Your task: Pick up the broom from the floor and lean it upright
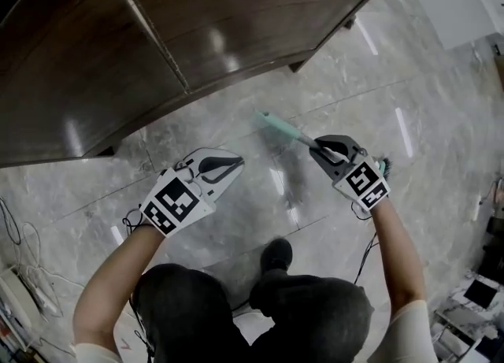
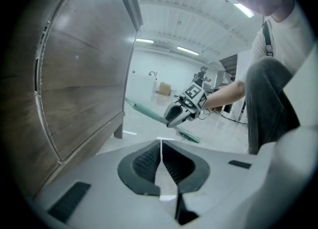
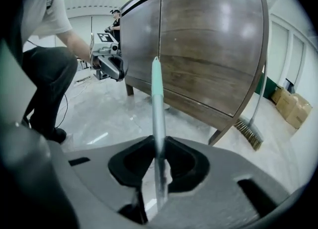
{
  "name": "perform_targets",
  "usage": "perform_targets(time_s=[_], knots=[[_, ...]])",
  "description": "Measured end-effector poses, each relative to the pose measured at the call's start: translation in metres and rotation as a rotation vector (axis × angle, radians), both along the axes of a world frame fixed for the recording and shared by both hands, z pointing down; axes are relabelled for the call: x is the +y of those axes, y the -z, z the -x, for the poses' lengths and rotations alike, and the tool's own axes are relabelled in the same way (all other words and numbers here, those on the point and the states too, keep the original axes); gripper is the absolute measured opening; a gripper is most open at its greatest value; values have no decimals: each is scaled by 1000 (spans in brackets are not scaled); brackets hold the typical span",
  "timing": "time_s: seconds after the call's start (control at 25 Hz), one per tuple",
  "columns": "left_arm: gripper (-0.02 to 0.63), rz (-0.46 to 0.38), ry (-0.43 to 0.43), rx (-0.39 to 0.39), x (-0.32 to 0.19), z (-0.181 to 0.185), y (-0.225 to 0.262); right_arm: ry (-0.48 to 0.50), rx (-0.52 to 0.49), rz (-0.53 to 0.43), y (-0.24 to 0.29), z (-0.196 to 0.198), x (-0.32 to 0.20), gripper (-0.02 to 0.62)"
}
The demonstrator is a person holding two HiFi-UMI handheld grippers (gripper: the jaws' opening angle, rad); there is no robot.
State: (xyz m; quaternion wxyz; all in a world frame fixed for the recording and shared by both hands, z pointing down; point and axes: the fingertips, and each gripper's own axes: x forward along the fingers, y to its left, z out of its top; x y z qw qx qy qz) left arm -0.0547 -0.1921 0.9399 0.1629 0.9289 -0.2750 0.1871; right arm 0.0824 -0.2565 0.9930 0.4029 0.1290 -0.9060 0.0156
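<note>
Pale marble floor runs below a dark wooden cabinet in the head view. The right gripper holds the broom by its slanted handle, and the left gripper is nearby.

Left gripper view: jaws together on nothing.

Right gripper view: jaws clamped on the grey handle, teal tip upward. A second broom leans at the cabinet's corner.

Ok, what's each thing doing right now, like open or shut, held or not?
broom: gripped by its handle, tilted, not yet leaned up.
right hand-held gripper: shut on the broom.
left hand-held gripper: shut, empty.
cabinet: doors closed.
second broom: standing upright by the cabinet's corner.
</note>
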Motion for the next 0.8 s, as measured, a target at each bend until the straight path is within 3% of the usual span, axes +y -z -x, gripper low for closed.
perform_targets(time_s=[0.32,0.8], knots=[[11,-81,30,32,2,4,62,-112,-69,-28,79,-1,-4,77],[11,-173,50,37,-6,7,129,-269,-199,-1,164,36,-34,75]])
